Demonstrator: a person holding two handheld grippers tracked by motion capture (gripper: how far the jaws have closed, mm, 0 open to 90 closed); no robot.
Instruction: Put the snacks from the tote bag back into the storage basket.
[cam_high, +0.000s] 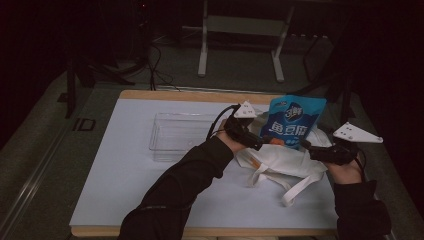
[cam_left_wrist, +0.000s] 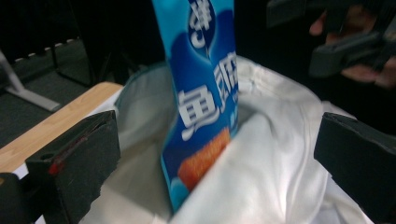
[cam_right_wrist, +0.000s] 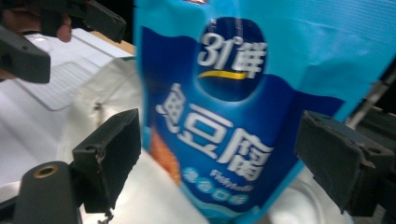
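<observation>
Blue glossy snack pouch (cam_high: 296, 121) stands upright, bottom half inside white cloth tote bag (cam_high: 280, 162) on white table (cam_high: 125, 175). Left gripper (cam_left_wrist: 215, 154) and right gripper (cam_right_wrist: 217, 154) both gape, jaws flanking pouch, gripping nothing. Hold bag mouth wide; keep pouch vertical. Clear plastic tray (cam_high: 177, 134) sits left of bag.

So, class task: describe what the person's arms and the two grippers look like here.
Both arms wear dark long sleeves. Each hand holds a black gripper with two blocky black jaws. The left gripper and right gripper each carry a pale three-cornered plate on top. A black cable loops from the left one.
</observation>
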